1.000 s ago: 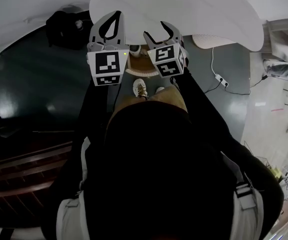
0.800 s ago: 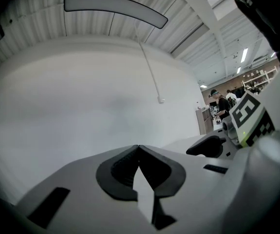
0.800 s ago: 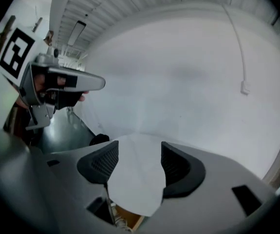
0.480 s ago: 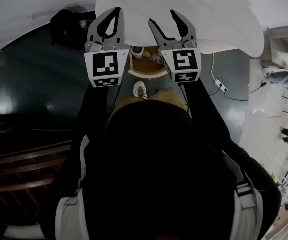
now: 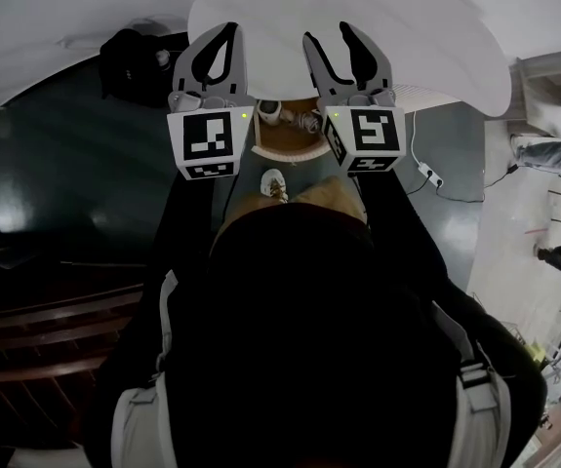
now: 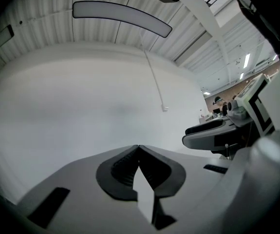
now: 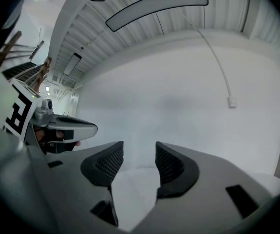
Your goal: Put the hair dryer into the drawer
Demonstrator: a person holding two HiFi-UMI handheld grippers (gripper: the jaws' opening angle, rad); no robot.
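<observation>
- Left claw (image 5: 228,30) was pinched fully together with nothing in it, held level above the drawer (image 5: 285,146), over the edge of the white desk (image 5: 436,27)
- Right claw (image 5: 328,35), also above the drawer, had its jaws apart and closing on empty air
- Hair dryer (image 5: 272,113) looked to be the white thing lying inside the open drawer, below the claws; it was small in view, so this is only a judgement
- Drawer stood pulled out, the person's shoe (image 5: 273,175) just on its near side
- Both claws were probably held clear of the drawer because placing was done; pushing the drawer in likely remained
</observation>
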